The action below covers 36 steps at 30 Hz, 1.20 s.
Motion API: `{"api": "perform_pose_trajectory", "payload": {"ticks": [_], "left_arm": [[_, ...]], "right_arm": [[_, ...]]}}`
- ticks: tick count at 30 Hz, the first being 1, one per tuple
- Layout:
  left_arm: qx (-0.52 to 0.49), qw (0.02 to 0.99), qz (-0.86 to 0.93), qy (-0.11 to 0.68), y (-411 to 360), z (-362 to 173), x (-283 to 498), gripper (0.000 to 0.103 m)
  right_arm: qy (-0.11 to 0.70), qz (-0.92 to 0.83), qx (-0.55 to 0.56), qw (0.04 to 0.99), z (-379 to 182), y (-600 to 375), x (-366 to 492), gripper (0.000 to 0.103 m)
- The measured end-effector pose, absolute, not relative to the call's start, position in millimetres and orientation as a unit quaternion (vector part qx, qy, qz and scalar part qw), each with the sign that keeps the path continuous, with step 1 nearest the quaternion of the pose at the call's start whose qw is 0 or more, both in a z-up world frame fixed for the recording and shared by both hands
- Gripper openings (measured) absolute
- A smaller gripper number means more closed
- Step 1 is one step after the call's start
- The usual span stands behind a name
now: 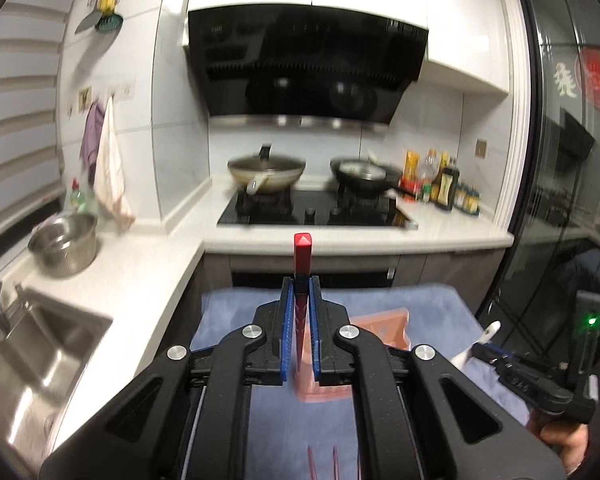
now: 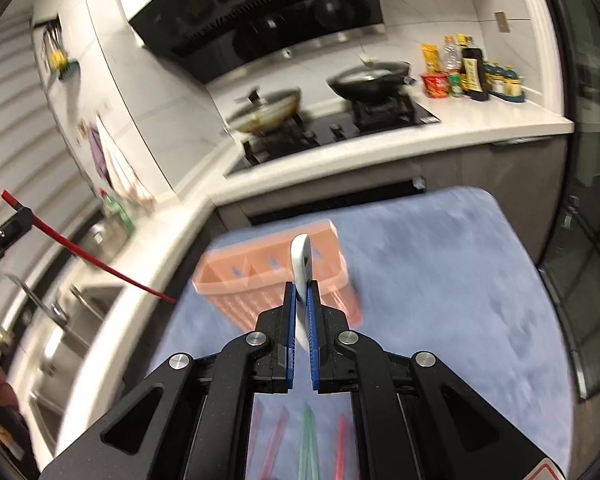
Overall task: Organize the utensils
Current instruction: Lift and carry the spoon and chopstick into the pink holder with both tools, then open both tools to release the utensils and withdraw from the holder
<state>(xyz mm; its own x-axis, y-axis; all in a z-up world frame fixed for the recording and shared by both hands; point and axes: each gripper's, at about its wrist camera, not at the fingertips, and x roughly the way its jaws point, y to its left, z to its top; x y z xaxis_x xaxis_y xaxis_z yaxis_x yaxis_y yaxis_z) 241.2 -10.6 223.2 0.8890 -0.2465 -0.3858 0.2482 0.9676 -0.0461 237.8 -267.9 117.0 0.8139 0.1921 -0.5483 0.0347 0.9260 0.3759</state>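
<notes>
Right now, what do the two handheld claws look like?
Both the left claw and the right claw look alike: matte black plastic linkage arms with round silver pivot bolts and ridged blue finger pads. A red warning-triangle sticker marks the right one.

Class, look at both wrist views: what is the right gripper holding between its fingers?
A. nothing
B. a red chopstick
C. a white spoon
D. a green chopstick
C: in the right wrist view the right gripper is shut on a white spoon, above the orange utensil basket; the red chopstick is in the left gripper.
</notes>
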Motion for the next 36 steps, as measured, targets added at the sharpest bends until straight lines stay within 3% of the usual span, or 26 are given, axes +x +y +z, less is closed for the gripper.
{"api": "perform_pose_trajectory", "payload": {"ticks": [5,19,24,26,28,31,36], "left_arm": [[-0.011,0.973,-0.135,0.187,-25,227,282,0.007],[-0.019,0.953,-0.134,0.27,-38,150,344,0.007],[-0.026,0.949,-0.127,0.287,-35,139,349,0.008],[-0.027,0.949,-0.122,0.288,-35,137,347,0.01],[-0.023,0.951,-0.115,0.286,-33,139,344,0.023],[-0.026,0.954,-0.106,0.28,-28,143,335,0.035],[-0.035,0.953,-0.103,0.282,-16,147,309,0.036]], "right_arm": [[0.285,0.066,0.22,0.93,120,-269,290,0.006],[0.346,0.047,0.23,0.908,47,-273,356,0.006],[0.345,0.034,0.216,0.913,42,-271,352,0.014],[0.343,0.033,0.207,0.916,45,-271,350,0.014],[0.339,0.032,0.207,0.917,49,-273,346,0.014],[0.334,0.034,0.211,0.918,57,-276,334,0.014],[0.333,0.033,0.2,0.921,66,-276,299,0.014]]}}
